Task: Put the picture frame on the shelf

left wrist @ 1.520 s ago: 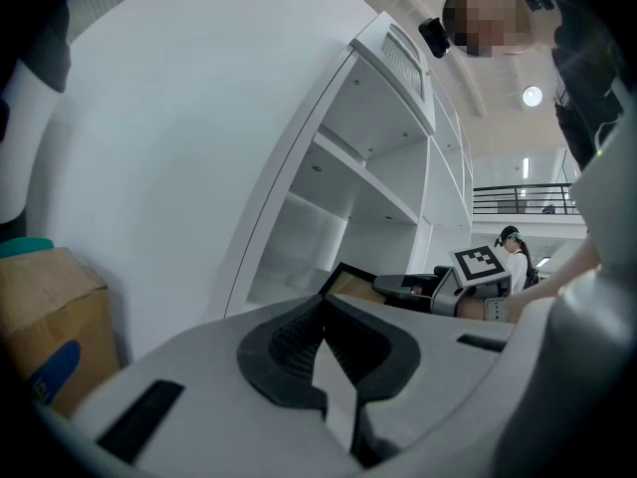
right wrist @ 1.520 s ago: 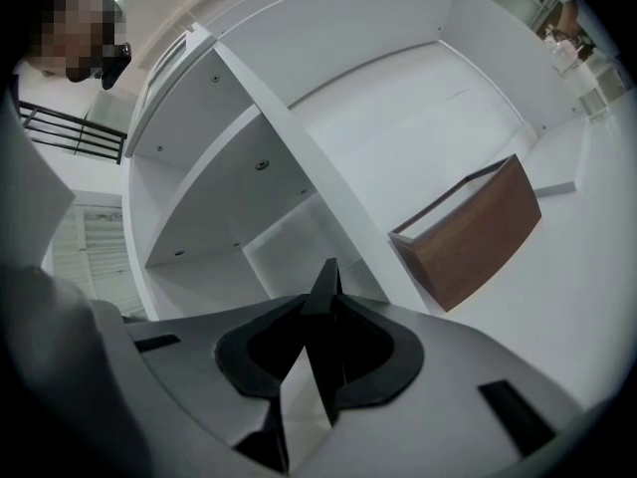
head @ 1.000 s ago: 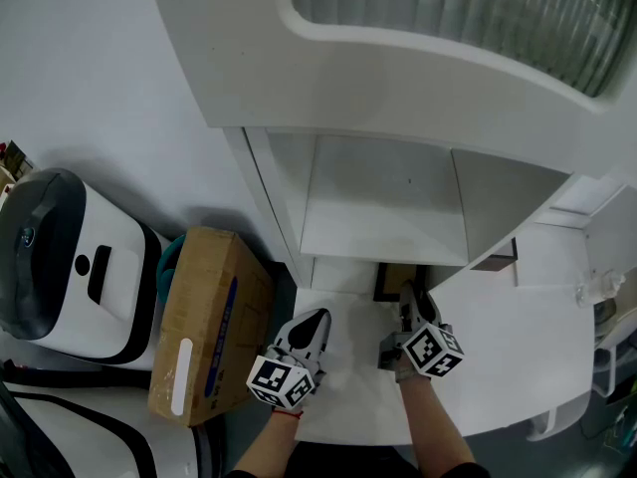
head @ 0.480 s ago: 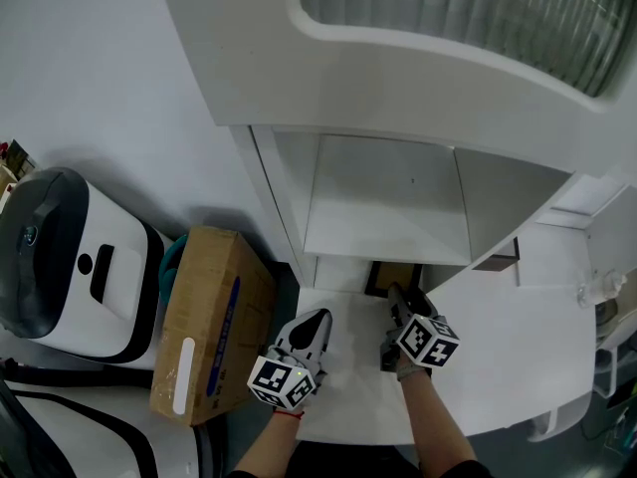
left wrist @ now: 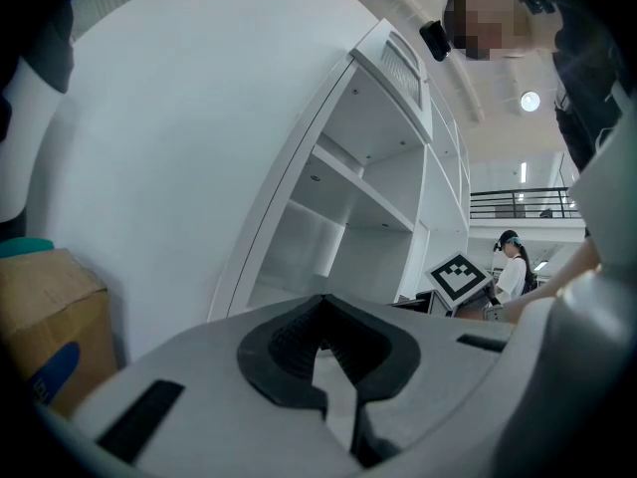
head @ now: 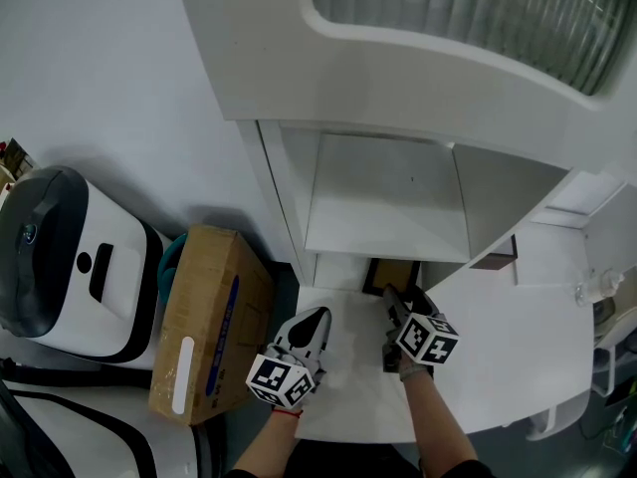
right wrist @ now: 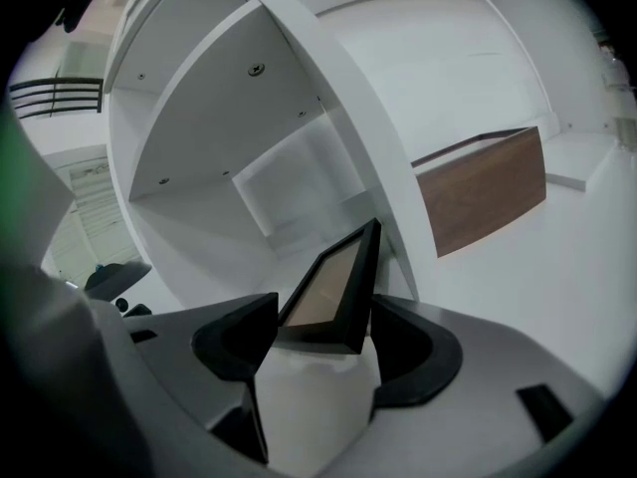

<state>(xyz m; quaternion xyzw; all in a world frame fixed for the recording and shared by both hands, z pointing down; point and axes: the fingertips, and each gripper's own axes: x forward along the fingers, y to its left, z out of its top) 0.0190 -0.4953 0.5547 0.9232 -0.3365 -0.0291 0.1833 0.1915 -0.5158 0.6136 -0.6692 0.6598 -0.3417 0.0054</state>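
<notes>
Right tongs: the right gripper (head: 402, 305) has its jaws opening and now wide. The picture frame (right wrist: 328, 282) stands between them, but we see no pad pressing on it, and there is a clear gap on the left pad side.
Left tongs: the left gripper (head: 309, 327) has its jaws drawn together with nothing between them. It hangs idle just beside the right one.
Frame position: at the mouth of the bottom compartment of the shelf (head: 388, 207), lower edge on the white floor of the unit, tilted. It has a dark border and a tan face.
Support: we can't tell whether a back stand or a wall carries it. No view shows its rear.
Task state: we judge placing as good as done, with the release in progress.
Risk 1: the frame tips over once the pads clear, if it leans on a jaw and not on its own stand.
Risk 2: the retreat drags it. The right pad sits just beside the frame's edge, so a sideways or twisting pull-out could snag the corner and slide it forward.
Risk 3: lifting on the way out could knock the jaws on the board above.
Risk 4: the frame sits near the front of the compartment, so even a small bump matters.
Surroundings: cardboard box (head: 209, 317) and white machine (head: 70, 267) to the left, brown panel (head: 498, 257) to the right. All are well apart from the frame and no factor.
Next move: we'd pull straight back along the jaw line, level, then check that it stands.
</notes>
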